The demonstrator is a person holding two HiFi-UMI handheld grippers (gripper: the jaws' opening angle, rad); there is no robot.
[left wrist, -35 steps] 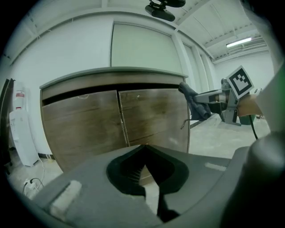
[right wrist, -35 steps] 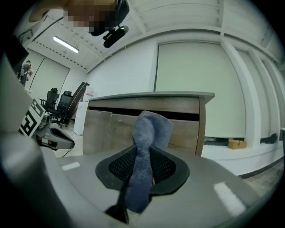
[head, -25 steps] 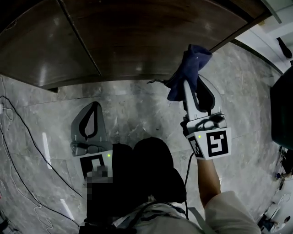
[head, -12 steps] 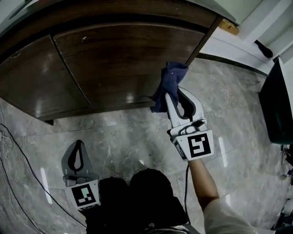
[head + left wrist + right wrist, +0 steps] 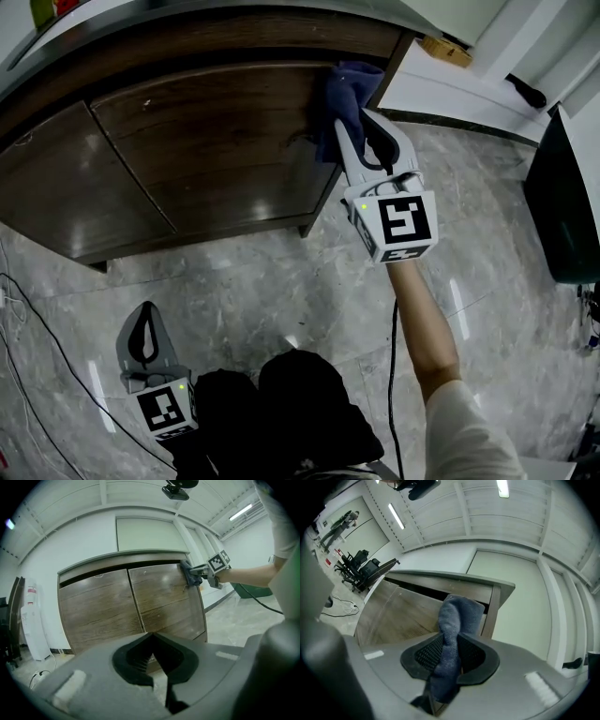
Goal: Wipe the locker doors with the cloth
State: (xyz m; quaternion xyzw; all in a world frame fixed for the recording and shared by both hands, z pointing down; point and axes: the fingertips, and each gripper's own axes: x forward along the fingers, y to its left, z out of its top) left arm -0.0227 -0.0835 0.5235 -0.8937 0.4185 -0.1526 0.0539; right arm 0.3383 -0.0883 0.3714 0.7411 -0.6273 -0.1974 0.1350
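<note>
The locker has two dark wood doors, the left door [image 5: 66, 187] and the right door [image 5: 234, 141]. My right gripper [image 5: 356, 127] is shut on a blue cloth [image 5: 349, 94] and holds it against the top right corner of the right door. In the right gripper view the cloth [image 5: 450, 634] stands up between the jaws and hides the door edge behind it. The left gripper view shows the cloth [image 5: 187, 573] at that same corner. My left gripper [image 5: 146, 319] hangs low over the floor, well away from the locker, shut and empty.
Grey marble floor [image 5: 281, 281] lies in front of the locker. Black cables [image 5: 28, 309] trail along the left. A dark bin [image 5: 562, 206] stands at the right. A white water dispenser [image 5: 33, 620] stands left of the locker, by the white wall.
My right gripper has carried the cloth from below the locker's bottom edge up to the top right corner of the right door. The left gripper has slid down and left in the head view.
</note>
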